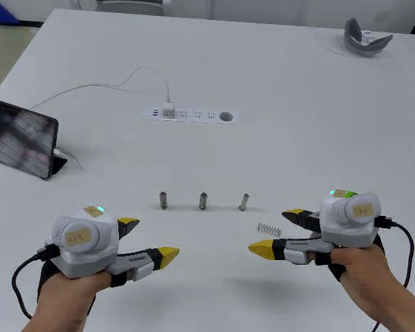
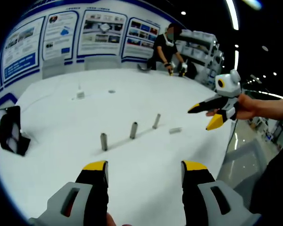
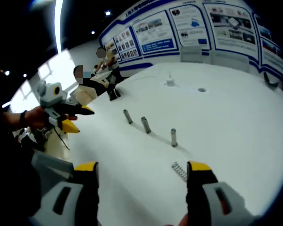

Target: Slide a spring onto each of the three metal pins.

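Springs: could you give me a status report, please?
Left gripper open, right gripper open, both empty. One spring lying loose near rightmost pin. Nothing in the way.

A loose spring (image 1: 269, 229) lies near the rightmost pin (image 1: 243, 202) and the right gripper (image 1: 271, 230).

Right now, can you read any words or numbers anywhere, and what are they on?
No text reads clearly.
Sticker on left gripper: too small.
Sticker on right gripper: too small.
Wall posters: blurred.
Power strip marks: too small.
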Demonstrator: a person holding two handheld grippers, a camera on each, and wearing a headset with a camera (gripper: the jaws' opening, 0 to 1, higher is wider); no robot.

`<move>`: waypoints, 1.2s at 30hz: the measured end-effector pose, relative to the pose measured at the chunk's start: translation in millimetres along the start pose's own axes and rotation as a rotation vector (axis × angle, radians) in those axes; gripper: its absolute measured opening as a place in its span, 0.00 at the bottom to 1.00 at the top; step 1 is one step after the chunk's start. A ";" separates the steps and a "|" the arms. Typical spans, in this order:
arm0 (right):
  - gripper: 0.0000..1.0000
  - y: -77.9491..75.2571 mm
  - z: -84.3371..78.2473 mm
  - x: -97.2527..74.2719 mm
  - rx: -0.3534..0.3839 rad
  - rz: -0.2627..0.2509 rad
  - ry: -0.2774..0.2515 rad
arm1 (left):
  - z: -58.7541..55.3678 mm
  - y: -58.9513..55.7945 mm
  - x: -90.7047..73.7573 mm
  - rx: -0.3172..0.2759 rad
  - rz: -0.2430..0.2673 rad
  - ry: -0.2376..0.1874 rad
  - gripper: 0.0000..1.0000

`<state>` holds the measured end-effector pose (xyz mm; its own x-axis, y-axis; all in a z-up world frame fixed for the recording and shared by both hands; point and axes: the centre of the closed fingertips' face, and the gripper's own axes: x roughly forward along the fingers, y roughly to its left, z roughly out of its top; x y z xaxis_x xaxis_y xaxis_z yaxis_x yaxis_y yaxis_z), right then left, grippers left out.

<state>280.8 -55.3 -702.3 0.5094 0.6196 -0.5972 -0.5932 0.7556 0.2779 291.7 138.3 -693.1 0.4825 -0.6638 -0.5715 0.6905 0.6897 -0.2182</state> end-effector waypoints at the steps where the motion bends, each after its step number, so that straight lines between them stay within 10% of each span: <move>1: 0.78 -0.5 -1.2 -1.6 0.003 -0.003 0.000 | 0.2 -1.5 1.8 0.004 -0.005 0.003 0.64; 36: 0.81 -8.2 -34.5 -44.1 0.054 -0.077 -0.007 | 20.2 -85.7 86.4 0.264 -0.250 0.126 0.73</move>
<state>241.7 -96.2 -704.2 0.5566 0.5603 -0.6134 -0.5173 0.8115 0.2719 285.1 16.0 -707.8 0.2227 -0.7502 -0.6226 0.9015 0.4015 -0.1613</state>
